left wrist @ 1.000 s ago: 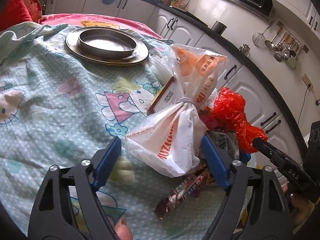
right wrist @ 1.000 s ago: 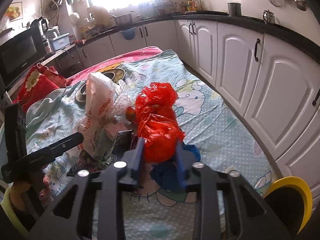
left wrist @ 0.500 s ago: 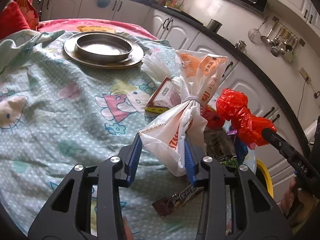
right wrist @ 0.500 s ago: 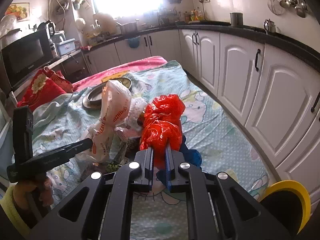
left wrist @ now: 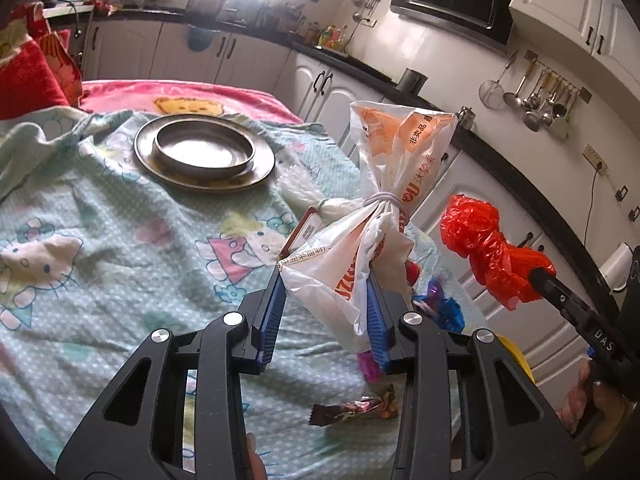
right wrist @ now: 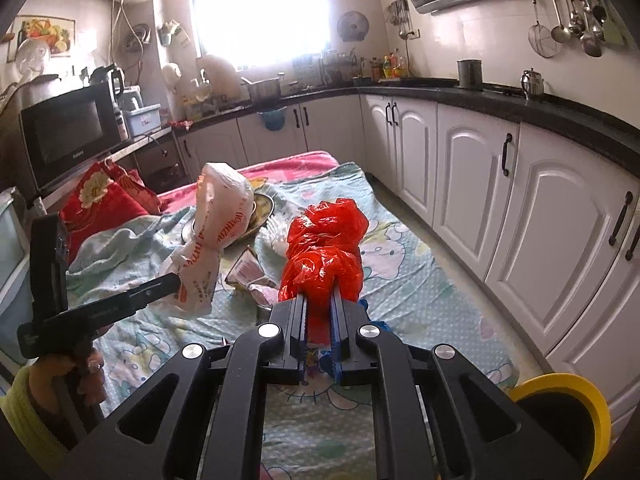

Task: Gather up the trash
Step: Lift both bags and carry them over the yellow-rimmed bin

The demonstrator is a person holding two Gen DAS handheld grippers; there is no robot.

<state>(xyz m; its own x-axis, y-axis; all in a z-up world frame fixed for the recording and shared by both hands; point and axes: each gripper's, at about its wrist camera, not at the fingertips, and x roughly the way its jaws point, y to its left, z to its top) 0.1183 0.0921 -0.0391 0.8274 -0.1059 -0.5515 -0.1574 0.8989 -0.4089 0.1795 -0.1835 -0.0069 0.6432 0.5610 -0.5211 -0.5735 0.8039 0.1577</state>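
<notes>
Fingers that stood apart a second ago are now clamped, my left gripper (left wrist: 326,316) on the white tied bag (left wrist: 376,216) and my right gripper (right wrist: 320,320) on the red bag (right wrist: 324,248), both lifted off the bedspread (left wrist: 100,260), so binning comes next.

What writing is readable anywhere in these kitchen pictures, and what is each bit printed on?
"DAS": right gripper, on its side.
"非卖品": white and orange bag, near its top.
Orange letters lower on that bag: partly folded away, unreadable.
Microwave brand: too small.
Candy wrapper: blurred.
</notes>
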